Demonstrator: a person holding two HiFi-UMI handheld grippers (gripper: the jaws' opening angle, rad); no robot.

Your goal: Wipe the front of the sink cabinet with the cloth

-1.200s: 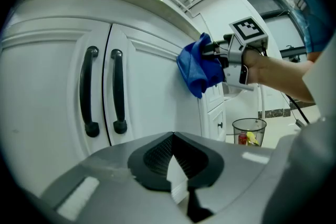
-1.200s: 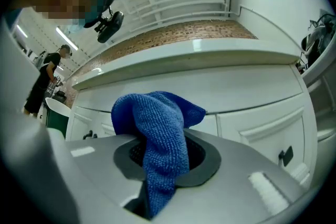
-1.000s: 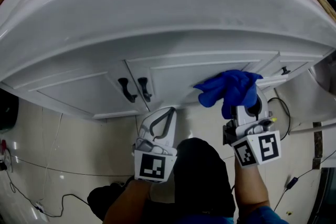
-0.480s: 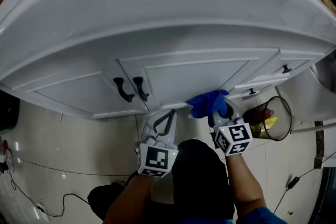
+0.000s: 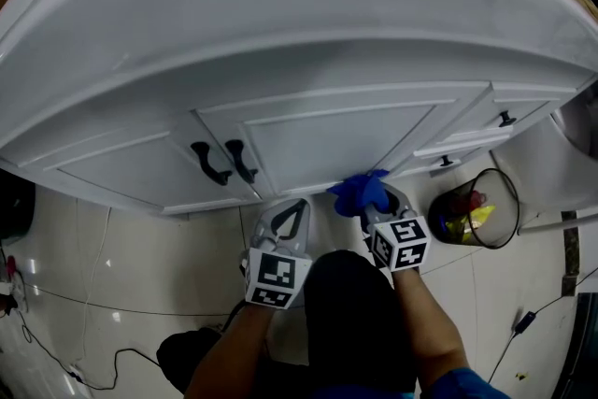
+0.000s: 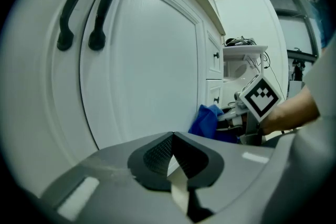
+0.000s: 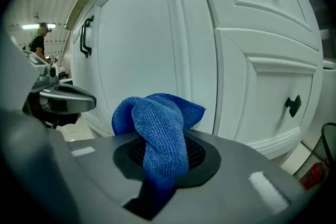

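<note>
The right gripper (image 5: 378, 210) is clenched on the blue cloth (image 5: 358, 192). In the right gripper view a thick fold of the cloth goes down between the two jaws, and the rest stands up in front of them as a loose bunch. I think it is held like this so that the soft bunch, and not the hard jaws, meets the white paint. In the head view the cloth is just below the middle of the frame, at the lower right corner of the right door (image 5: 327, 140) of the sink cabinet (image 5: 121, 159). In the left gripper view it seems to lie against the bottom of this door, at the right of the frame, but I cannot be sure it really presses there. Being so low on the door suggests that the wiping is at the bottom end of a stroke, and the wide panel above, up to the two dark handles (image 5: 224, 162), may need more passes. The left gripper (image 5: 288, 218) is lower left of the cloth, near the bottom edge of the cabinet. Its jaws are together with nothing between them, and it touches neither door. It probably waits aside to leave the front free for the other one. A waste bin (image 5: 464, 206) stands on the floor (image 5: 112, 276) at the right of the head view, apart from the cloth and not in its way.
</note>
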